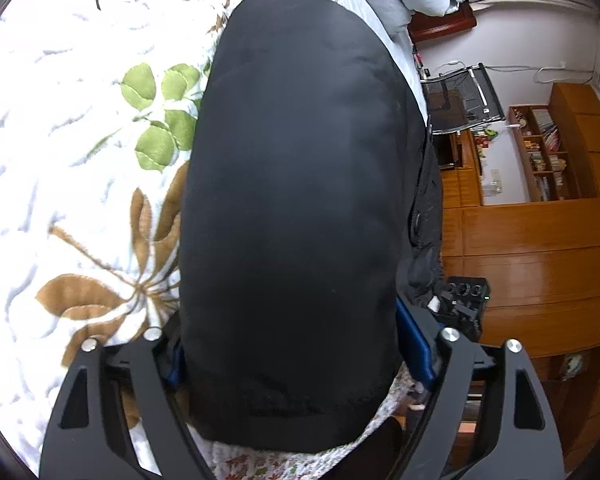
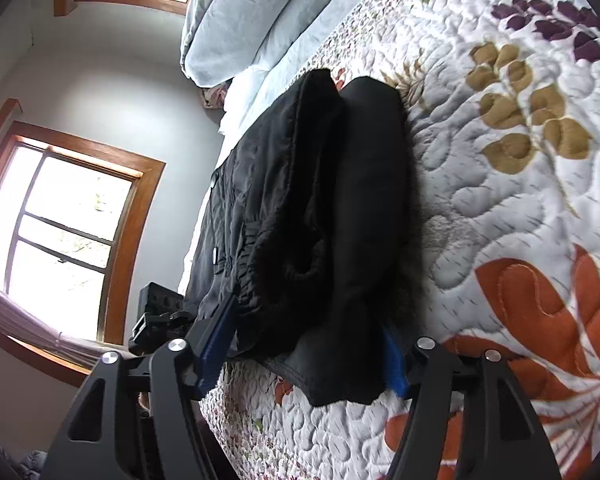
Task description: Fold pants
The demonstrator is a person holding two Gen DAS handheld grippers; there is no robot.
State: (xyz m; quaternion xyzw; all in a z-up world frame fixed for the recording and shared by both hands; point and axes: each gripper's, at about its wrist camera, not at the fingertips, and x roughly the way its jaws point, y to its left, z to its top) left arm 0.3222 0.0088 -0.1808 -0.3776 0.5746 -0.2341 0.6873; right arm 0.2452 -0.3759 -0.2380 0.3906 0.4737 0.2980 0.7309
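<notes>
Black pants [image 1: 296,208] lie folded lengthwise on a floral quilt [image 1: 60,168]. In the left wrist view the dark cloth fills the middle and runs between my left gripper's [image 1: 296,364] blue-padded fingers [image 1: 414,354], which stand wide apart around it. In the right wrist view the pants [image 2: 340,216] lie bunched in layers near the bed's edge, and my right gripper [image 2: 304,360] straddles their near end with its blue fingers [image 2: 216,352] spread open. The right gripper also shows in the left wrist view [image 1: 460,304].
The quilt [image 2: 520,220] covers the bed. Pale blue pillows [image 2: 236,12] lie at the head. A wooden floor [image 1: 532,264], a bookshelf [image 1: 540,152] and a folding chair [image 1: 460,100] are beside the bed. Windows [image 2: 60,232] are on the other side.
</notes>
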